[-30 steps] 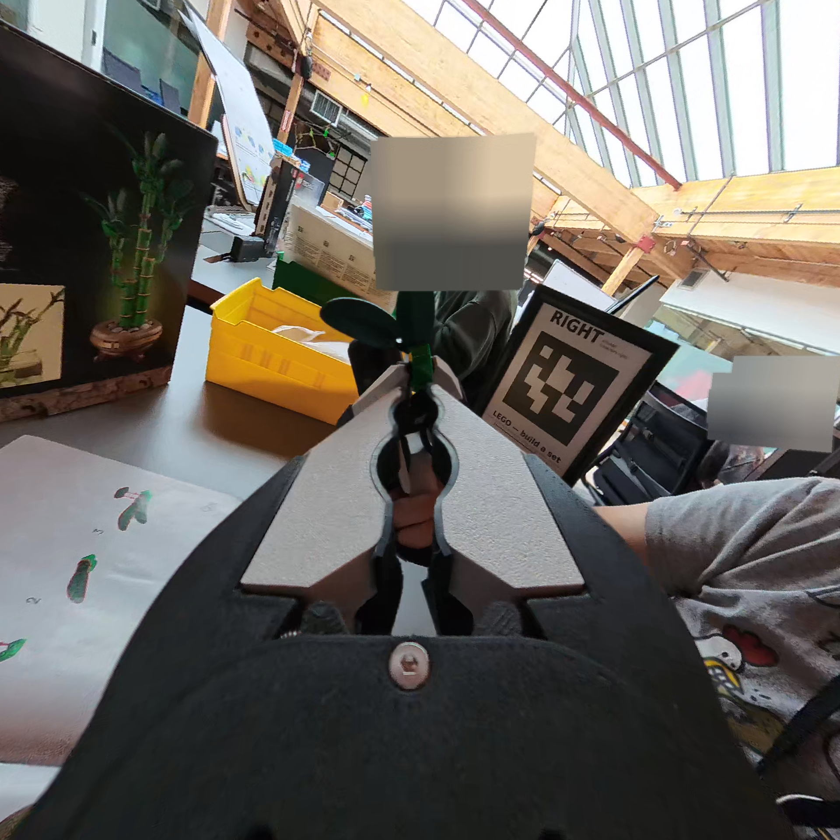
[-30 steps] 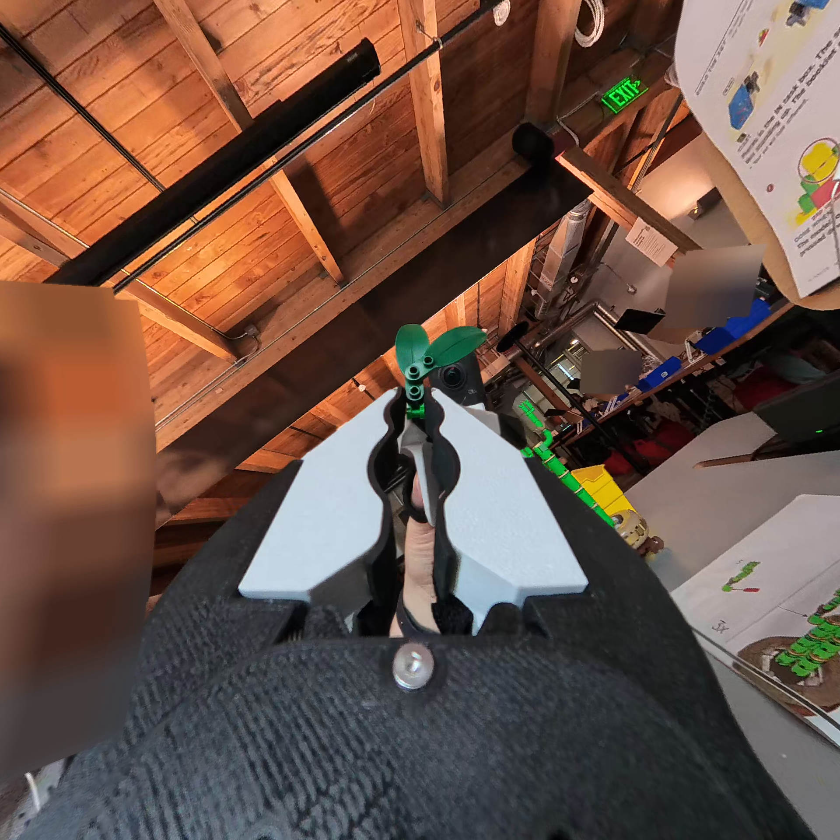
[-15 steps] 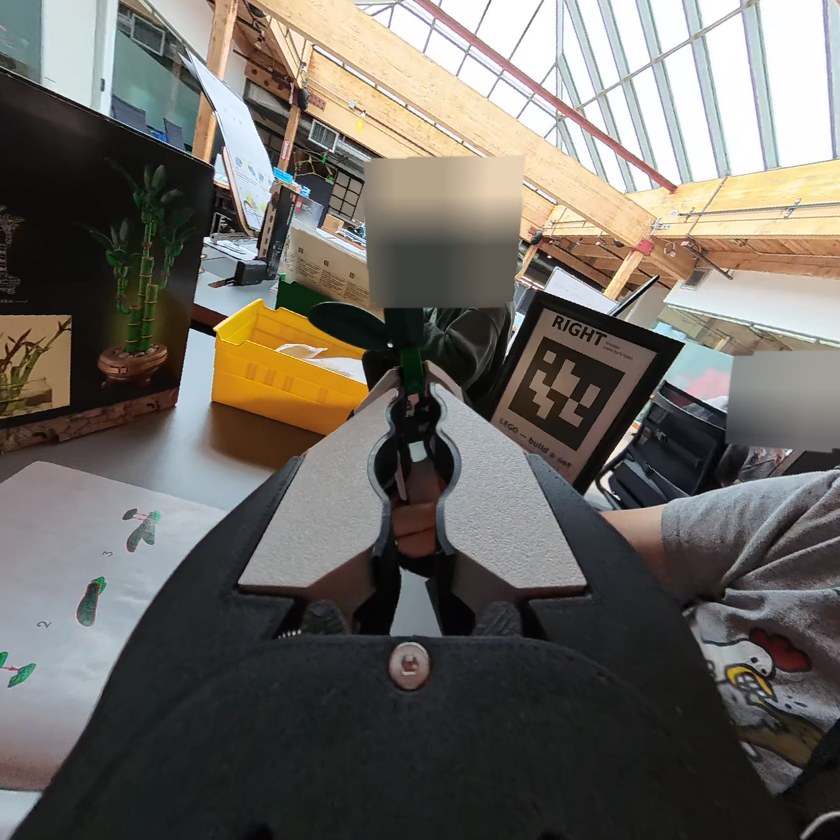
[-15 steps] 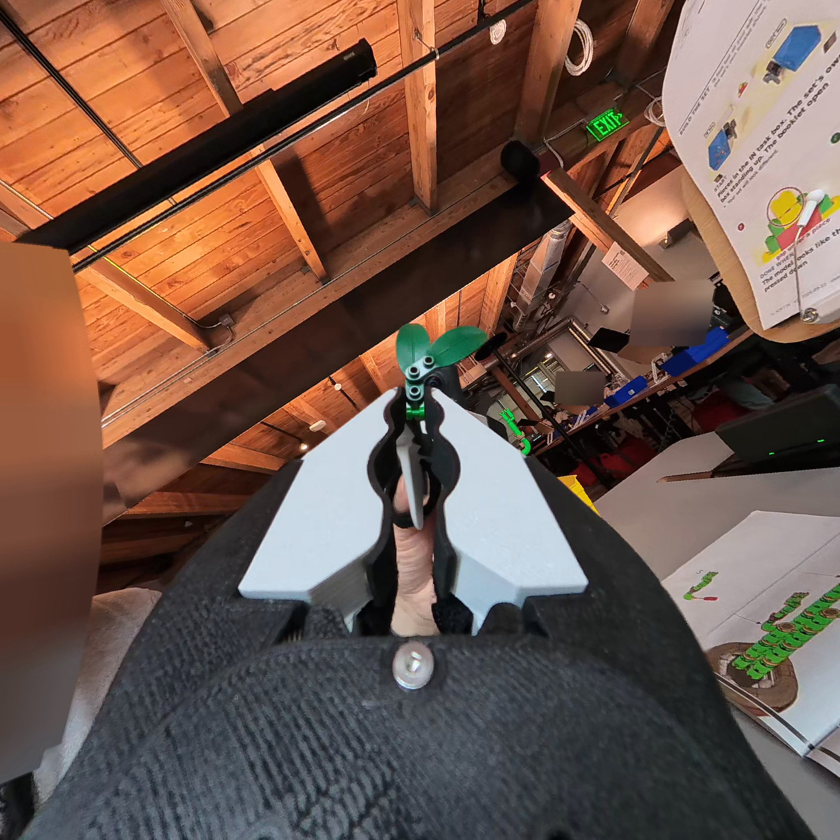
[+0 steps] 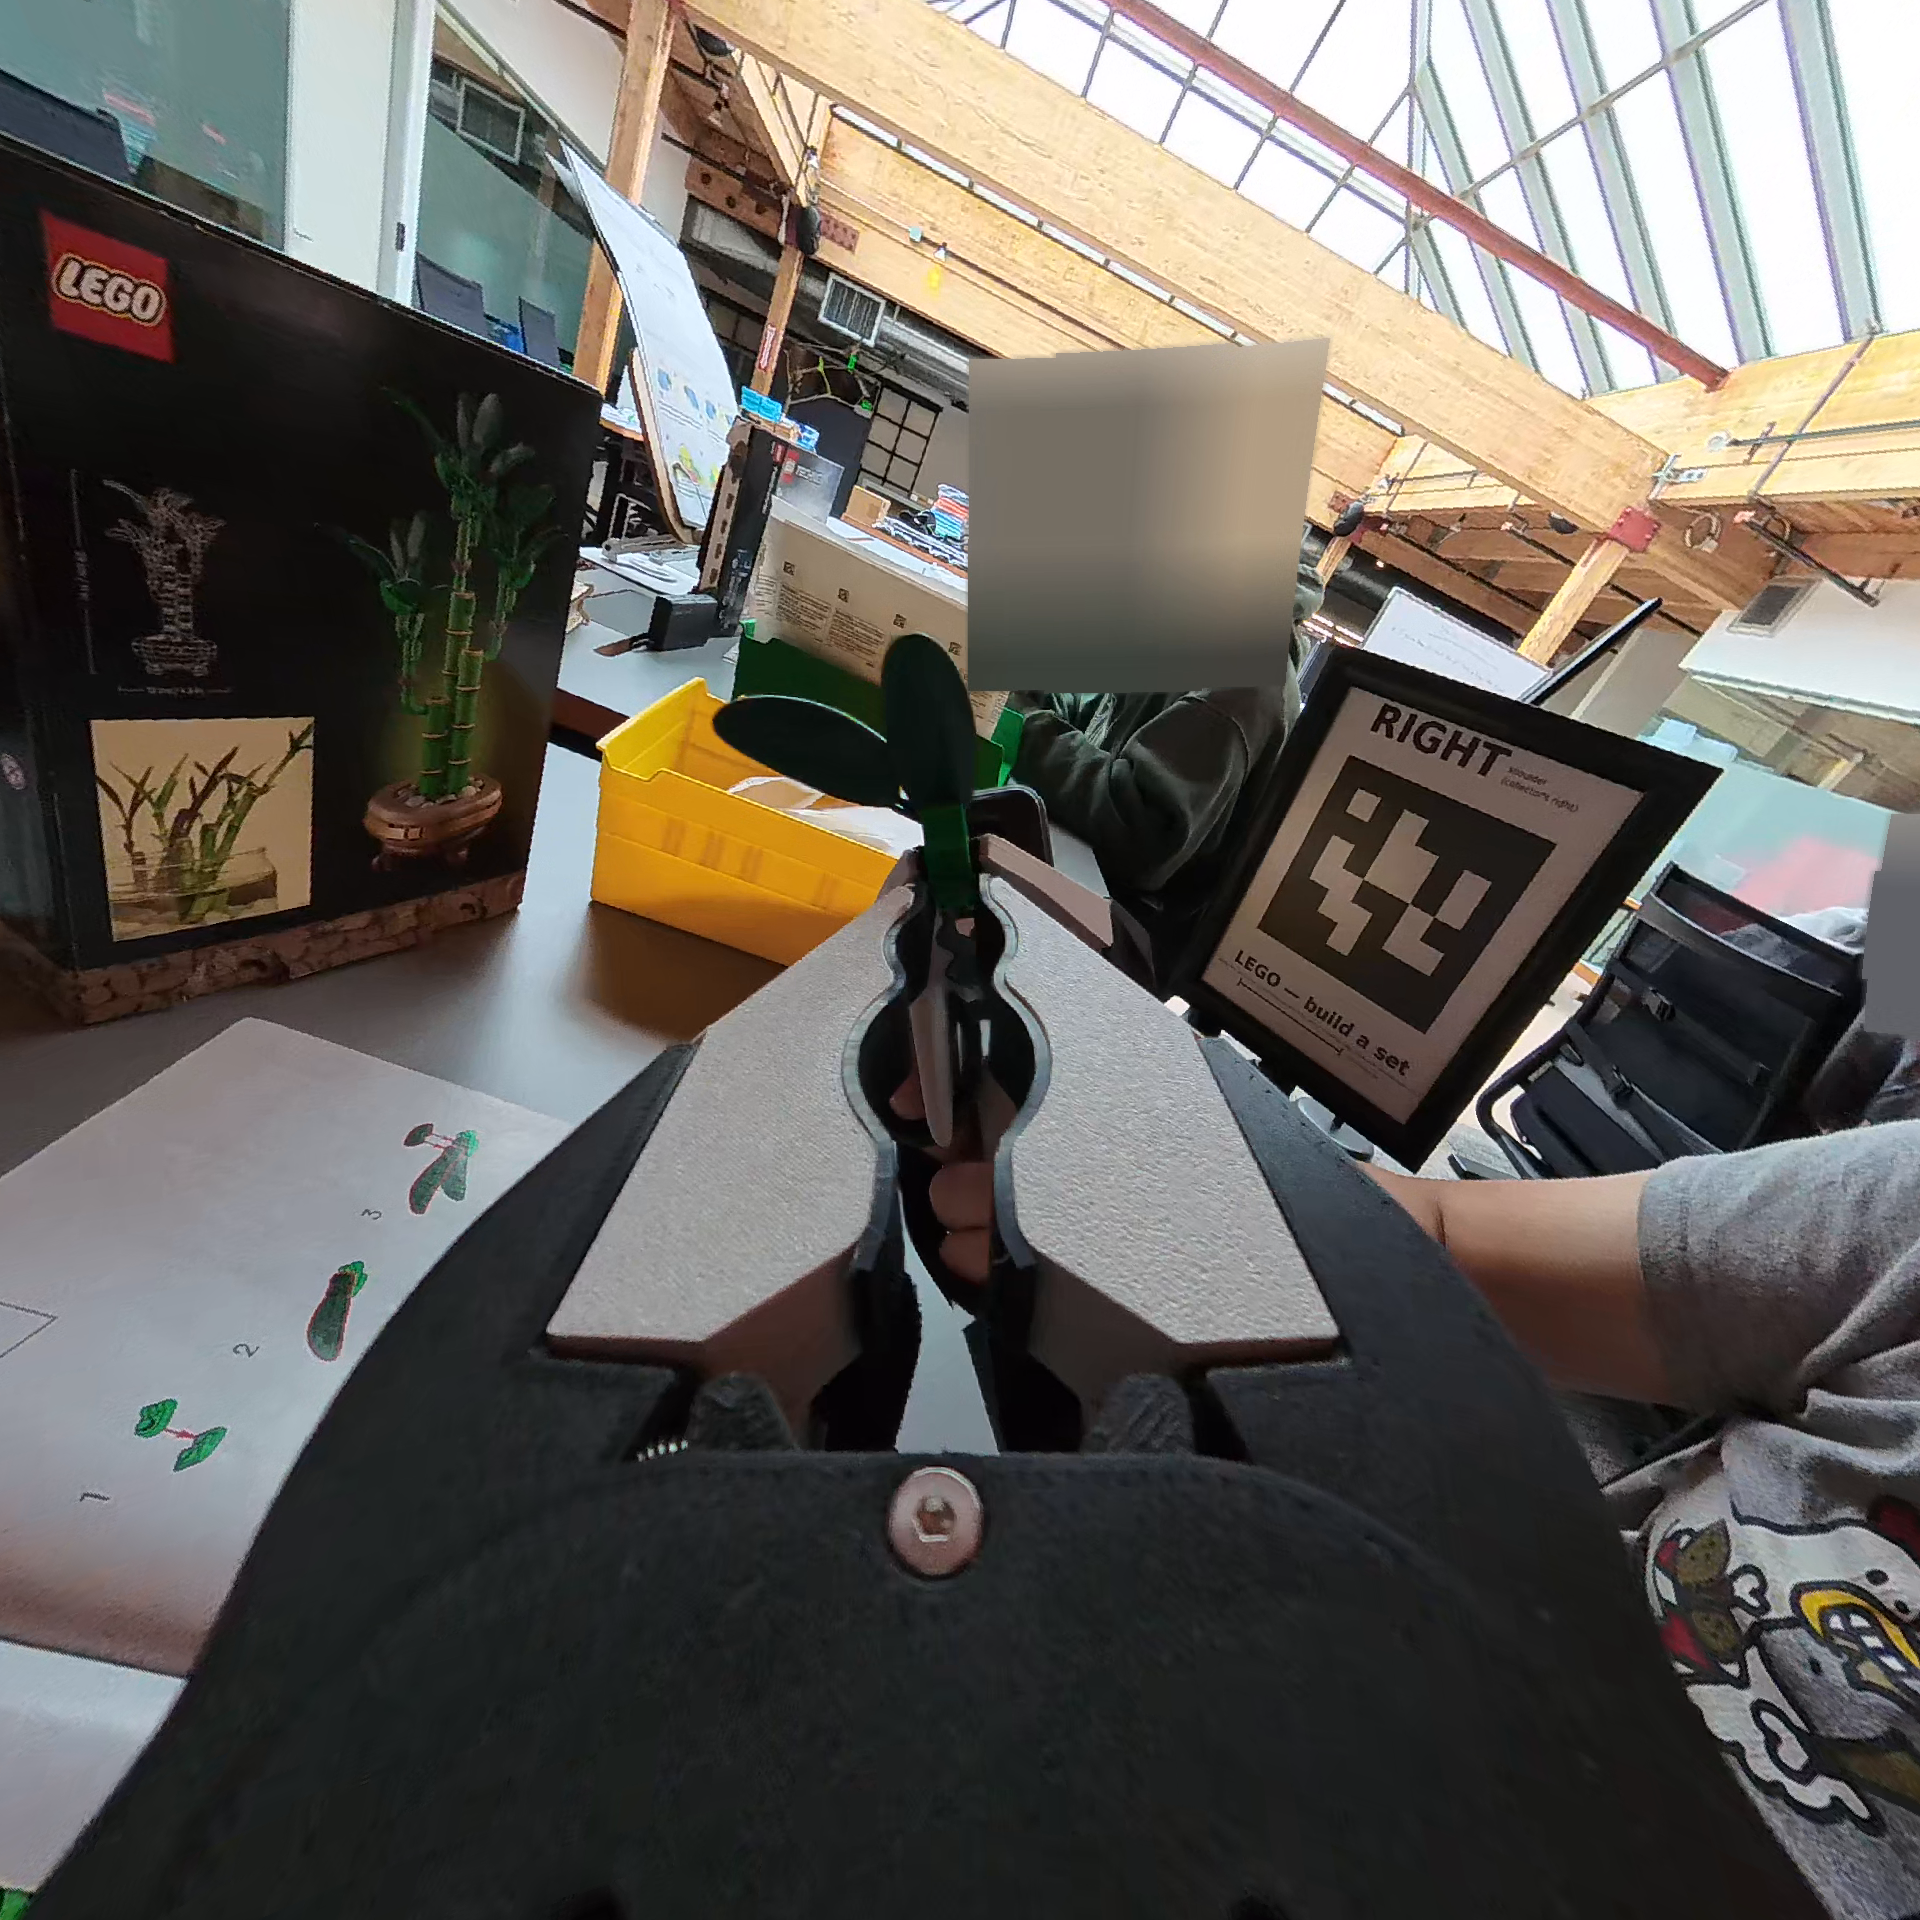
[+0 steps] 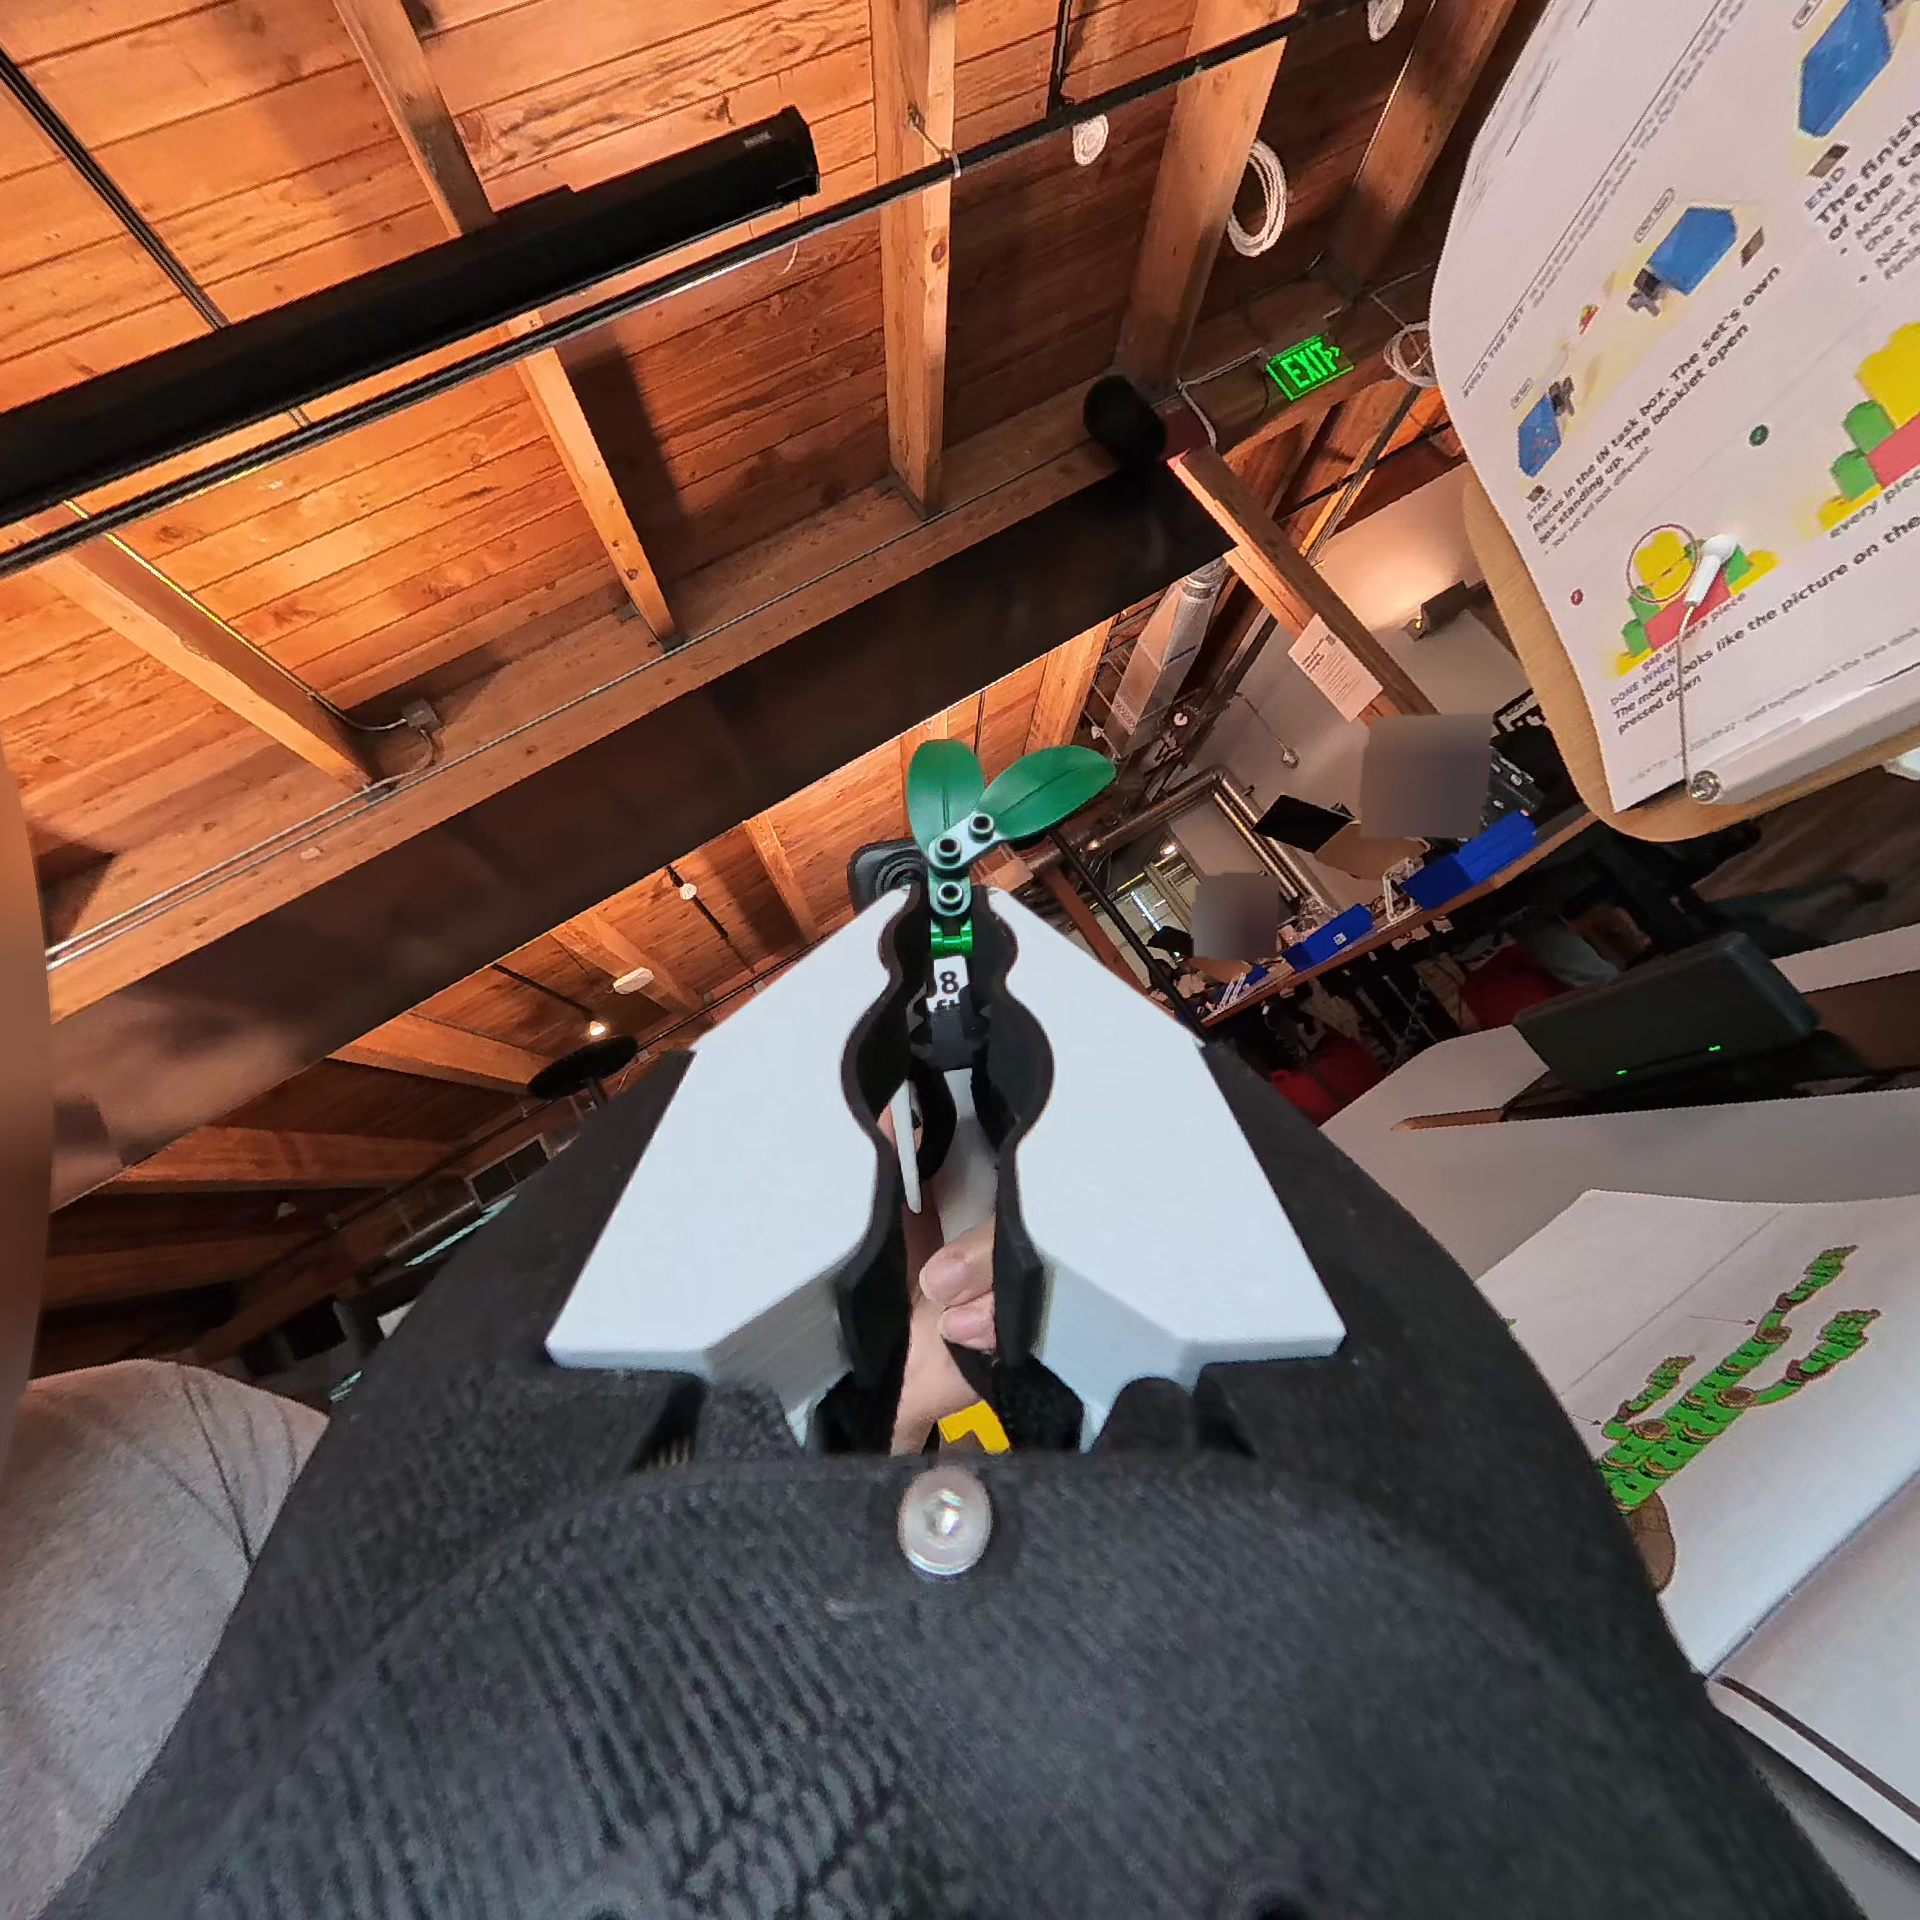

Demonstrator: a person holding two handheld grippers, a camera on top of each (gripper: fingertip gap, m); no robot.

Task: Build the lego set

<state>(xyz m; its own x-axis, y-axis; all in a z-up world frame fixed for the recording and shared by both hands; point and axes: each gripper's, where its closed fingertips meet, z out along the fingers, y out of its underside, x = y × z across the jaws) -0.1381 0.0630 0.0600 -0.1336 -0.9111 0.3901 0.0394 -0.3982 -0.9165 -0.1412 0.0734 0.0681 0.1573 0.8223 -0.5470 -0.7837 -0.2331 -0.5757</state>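
A small leaf assembly, two dark green leaves (image 5: 928, 717) on a grey studded plate and a bright green stem piece, is held up in the air. My left gripper (image 5: 951, 883) is shut on its stem, with the leaves sticking out past the tips. In the right wrist view the same leaf assembly (image 6: 961, 831) stands at the tips of my right gripper (image 6: 951, 935), which is shut on the bright green stem piece (image 6: 951, 940). The two grippers meet tip to tip. The part of the stem between the jaws is hidden.
On the dark table stand the black set box (image 5: 281, 623), a yellow bin (image 5: 707, 842) and a framed marker sign (image 5: 1423, 914). The open instruction booklet (image 5: 208, 1247) lies at the left, and it also shows in the right wrist view (image 6: 1714, 1382). A person's arm (image 5: 1558, 1278) is at the right.
The leaf assembly has turned, so a second leaf now stands upright in the left wrist view. Both views have shifted a little; both grippers stay shut on the piece.
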